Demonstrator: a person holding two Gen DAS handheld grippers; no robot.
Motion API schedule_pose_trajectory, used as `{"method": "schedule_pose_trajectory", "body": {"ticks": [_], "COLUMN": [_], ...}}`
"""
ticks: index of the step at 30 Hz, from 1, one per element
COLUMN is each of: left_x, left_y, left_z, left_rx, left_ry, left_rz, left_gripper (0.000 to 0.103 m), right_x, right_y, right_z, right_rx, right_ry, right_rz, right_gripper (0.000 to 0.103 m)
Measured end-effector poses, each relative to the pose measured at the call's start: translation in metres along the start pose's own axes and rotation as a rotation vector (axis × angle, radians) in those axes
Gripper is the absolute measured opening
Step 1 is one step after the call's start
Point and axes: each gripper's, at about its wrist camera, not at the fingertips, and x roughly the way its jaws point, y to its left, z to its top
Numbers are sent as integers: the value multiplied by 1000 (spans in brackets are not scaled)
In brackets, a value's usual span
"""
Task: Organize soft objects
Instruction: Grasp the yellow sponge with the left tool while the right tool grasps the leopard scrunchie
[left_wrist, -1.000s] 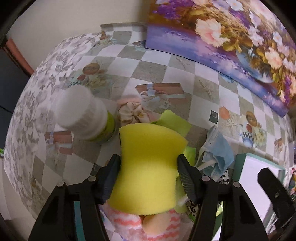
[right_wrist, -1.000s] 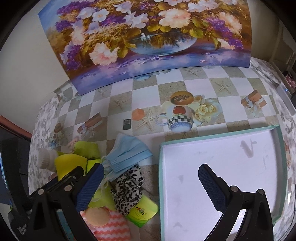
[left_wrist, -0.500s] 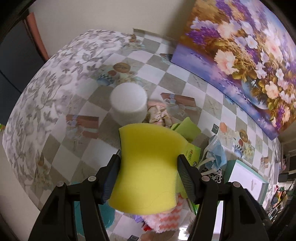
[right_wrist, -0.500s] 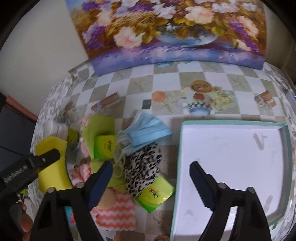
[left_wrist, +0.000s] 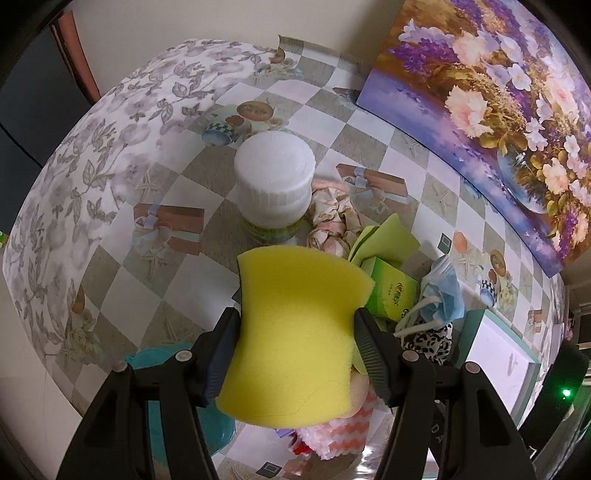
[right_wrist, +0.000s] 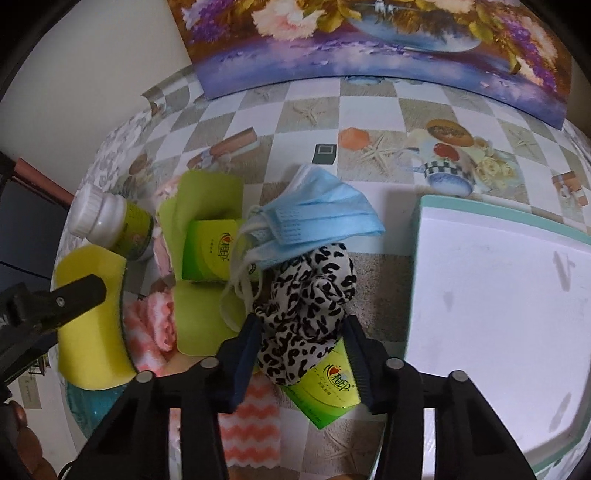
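My left claw (left_wrist: 297, 345) is clamped on the yellow sponge (left_wrist: 295, 332), pads pressed into its two pinched-in sides, and the sponge hangs clear above the pile. My right claw (right_wrist: 301, 354) sits low over the heap, fingers either side of the leopard-print scrunchie (right_wrist: 306, 314); they look close against the cloth, but I can't tell for sure that they've bitten.

The white tray (right_wrist: 498, 317) with its teal rim waits just to the right of the pile, nothing in it. That, I reckon, is where the soft things go.

To do this well, I'd squeeze the scrunchie at its thick middle and lift straight up, because the ear loops of the blue face mask (right_wrist: 321, 218) lie touching its top and could trail along. The green tissue packet (right_wrist: 328, 384) lies under it and should stay put.

The sponge's long axis runs forward along my left fingers, far end pointing towards the white-capped bottle (left_wrist: 273, 192), broad face up to the camera. The scrunchie is a crumpled bundle, longer away from me than across, reaching up to the mask.
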Motion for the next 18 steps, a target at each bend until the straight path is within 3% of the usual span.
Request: {"method": "schedule_pose_trajectory", "body": {"ticks": [9,18], "left_x": [1,-20], "left_y": [2,-2], "left_z": [0,1], "left_rx": [-7,3], "left_ry": [4,-42], "left_rz": [7,-13], "left_gripper": [65,65], "right_x": [-2,-40], "right_y": [1,0], "right_z": [1,7], "right_rx": [-16,8], "right_ry": [-17,-68], "right_rz": [14,35], "right_gripper": [25,23]}}
